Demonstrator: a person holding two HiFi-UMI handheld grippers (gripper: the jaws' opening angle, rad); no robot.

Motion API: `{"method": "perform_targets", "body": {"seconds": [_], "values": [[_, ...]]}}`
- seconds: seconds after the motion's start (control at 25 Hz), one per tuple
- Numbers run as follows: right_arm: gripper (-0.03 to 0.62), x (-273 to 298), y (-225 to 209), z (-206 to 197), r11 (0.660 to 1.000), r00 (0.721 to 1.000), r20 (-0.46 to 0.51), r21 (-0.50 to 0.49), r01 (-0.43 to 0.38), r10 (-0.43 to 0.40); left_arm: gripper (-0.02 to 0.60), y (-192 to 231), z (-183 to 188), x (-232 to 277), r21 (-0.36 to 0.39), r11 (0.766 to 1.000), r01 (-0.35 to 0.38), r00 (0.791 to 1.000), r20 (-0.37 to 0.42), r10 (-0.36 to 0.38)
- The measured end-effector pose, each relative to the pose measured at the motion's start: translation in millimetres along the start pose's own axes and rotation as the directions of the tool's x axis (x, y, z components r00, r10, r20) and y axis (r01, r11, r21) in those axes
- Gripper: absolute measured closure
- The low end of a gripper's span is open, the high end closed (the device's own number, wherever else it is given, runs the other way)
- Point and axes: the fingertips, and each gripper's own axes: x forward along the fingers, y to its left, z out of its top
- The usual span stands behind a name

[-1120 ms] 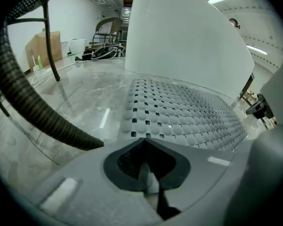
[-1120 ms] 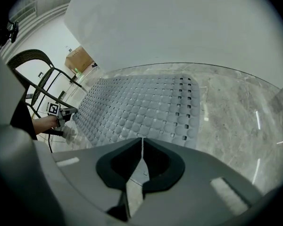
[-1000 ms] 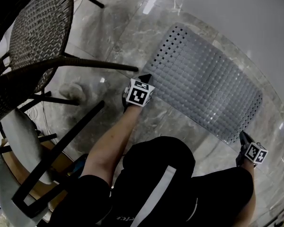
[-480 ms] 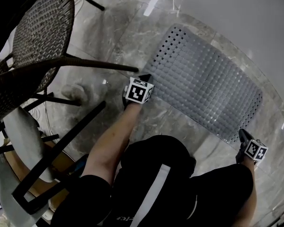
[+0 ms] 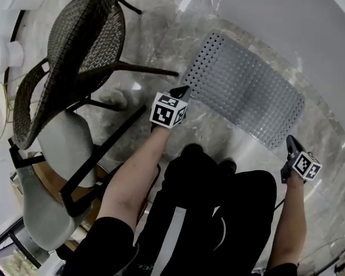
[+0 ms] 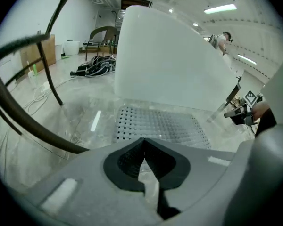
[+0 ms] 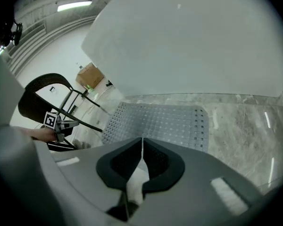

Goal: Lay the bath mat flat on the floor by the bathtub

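Bath mat [image 5: 244, 94] lies flat on floor [image 5: 218, 135] beside bathtub [image 5: 316, 27]. Left gripper [image 5: 180, 92] and right gripper [image 5: 290, 144] are both shut, empty, off the mat. Risk: a foot or the chair leg [image 5: 144, 69] near the corner could ruck an edge.

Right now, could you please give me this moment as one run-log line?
mat: flat on floor beside bathtub | left gripper: shut, empty | right gripper: shut, empty

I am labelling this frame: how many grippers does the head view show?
2. The left gripper is by the near left corner of the bath mat, the right gripper by its near right corner. None seems hidden.
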Motion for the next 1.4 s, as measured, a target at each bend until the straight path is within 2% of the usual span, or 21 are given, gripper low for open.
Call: {"method": "perform_targets", "body": {"seconds": [0.16,0.4,0.56,0.76,0.88,1.0,1.2,1.4], "values": [[0.583,-58.5,73.0,38.5,1.000,0.999,0.034,0.000,-0.009,0.009,0.575,-48.3,47.2,-76.9,0.005,0.999,0.054,0.999,0.007,-0.054],[0.579,-161.4,160.4,107.5,0.995,0.987,0.128,0.004,-0.098,0.096,0.575,-114.3,119.9,-182.5,0.011,0.995,0.103,0.993,0.063,-0.104],[0.579,-233.8,204.9,142.1,0.988,0.974,0.168,-0.011,-0.154,0.153,0.575,-151.2,170.9,-245.7,0.012,0.990,0.137,0.984,0.111,-0.138],[0.580,-321.7,250.3,169.1,0.981,0.958,0.212,-0.028,-0.192,0.194,0.575,-207.5,213.5,-319.8,0.104,0.972,0.213,0.967,0.117,-0.224],[0.580,-365.8,273.8,175.3,0.977,0.945,0.247,-0.020,-0.214,0.212,0.575,-229.5,238.2,-365.9,0.090,0.968,0.233,0.953,0.177,-0.246],[0.594,-407.1,298.1,186.5,0.969,0.923,0.298,-0.023,-0.248,0.243,0.575,-252.4,263.6,-407.9,0.103,0.962,0.253,0.934,0.232,-0.270],[0.594,-472.8,337.5,214.8,0.950,0.868,0.387,-0.098,-0.297,0.312,0.575,-283.2,300.3,-469.0,0.129,0.960,0.249,0.912,0.302,-0.277],[0.594,-531.6,390.7,226.9,0.923,0.812,0.439,-0.212,-0.322,0.384,0.575,-312.3,339.2,-540.4,0.205,0.951,0.231,0.869,0.396,-0.297]]}}
